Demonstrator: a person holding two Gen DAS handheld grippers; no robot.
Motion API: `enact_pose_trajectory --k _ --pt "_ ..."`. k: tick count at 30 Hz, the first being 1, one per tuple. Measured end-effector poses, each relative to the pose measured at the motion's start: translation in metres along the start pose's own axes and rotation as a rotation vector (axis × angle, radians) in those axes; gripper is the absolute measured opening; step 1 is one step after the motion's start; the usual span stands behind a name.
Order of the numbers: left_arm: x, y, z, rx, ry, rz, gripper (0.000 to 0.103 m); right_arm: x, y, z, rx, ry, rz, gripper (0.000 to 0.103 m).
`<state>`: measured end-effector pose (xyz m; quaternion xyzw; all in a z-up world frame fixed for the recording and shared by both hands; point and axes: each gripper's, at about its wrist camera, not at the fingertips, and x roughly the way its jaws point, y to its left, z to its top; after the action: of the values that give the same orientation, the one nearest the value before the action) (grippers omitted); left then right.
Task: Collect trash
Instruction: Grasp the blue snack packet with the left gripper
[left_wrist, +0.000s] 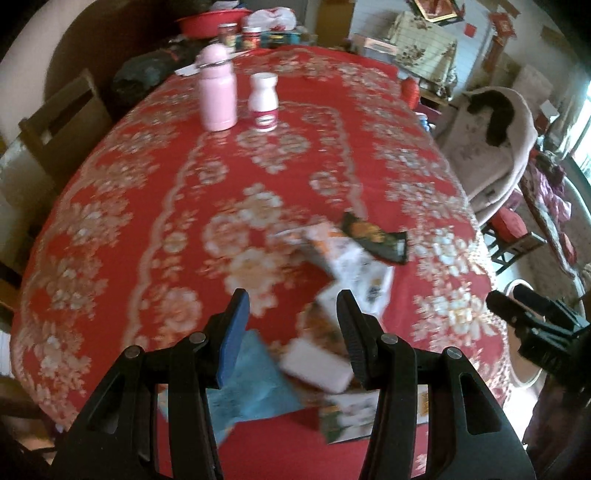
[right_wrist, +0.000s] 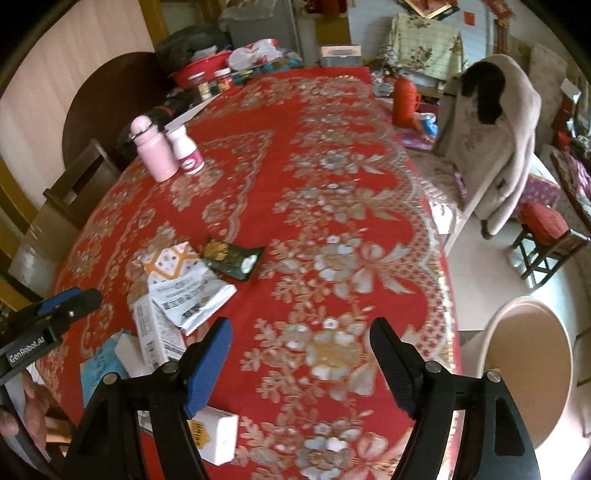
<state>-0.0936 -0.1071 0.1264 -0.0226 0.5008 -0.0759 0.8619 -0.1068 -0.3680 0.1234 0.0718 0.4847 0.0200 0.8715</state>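
Observation:
Trash lies at the near left of a table with a red flowered cloth (right_wrist: 332, 166): a crumpled white and orange wrapper (right_wrist: 184, 280), a dark wrapper (right_wrist: 232, 260), a white carton (right_wrist: 157, 332), a blue paper (right_wrist: 99, 369) and a small white box (right_wrist: 218, 435). In the left wrist view the pile is blurred: the wrapper (left_wrist: 347, 258), dark wrapper (left_wrist: 376, 238), blue paper (left_wrist: 255, 384), a white box (left_wrist: 317, 365). My left gripper (left_wrist: 293, 310) is open just above the pile. My right gripper (right_wrist: 301, 332) is open and empty over bare cloth, right of the pile.
A pink bottle (left_wrist: 216, 88) and a white bottle (left_wrist: 263, 101) stand at the far left of the table. Jars and a red basin (left_wrist: 207, 20) sit beyond. A beige bin (right_wrist: 528, 365) stands on the floor at right, near a coat-draped chair (right_wrist: 491, 140).

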Motion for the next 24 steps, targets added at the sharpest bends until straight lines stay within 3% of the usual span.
enact_pose_trajectory --k 7,14,18,24 --pt "0.000 0.037 -0.023 0.026 0.060 -0.023 0.047 0.012 0.024 0.001 -0.030 0.023 0.021 0.075" --pt "-0.001 0.037 -0.063 0.182 0.160 -0.093 0.047 0.025 0.039 -0.001 -0.040 0.055 0.034 0.075" --pt "0.011 0.027 -0.079 0.298 0.179 -0.014 0.047 0.029 0.042 -0.002 -0.038 0.064 0.036 0.075" --pt "0.039 0.027 -0.077 0.307 0.192 0.050 0.048 0.037 0.045 -0.003 -0.029 0.082 0.041 0.075"
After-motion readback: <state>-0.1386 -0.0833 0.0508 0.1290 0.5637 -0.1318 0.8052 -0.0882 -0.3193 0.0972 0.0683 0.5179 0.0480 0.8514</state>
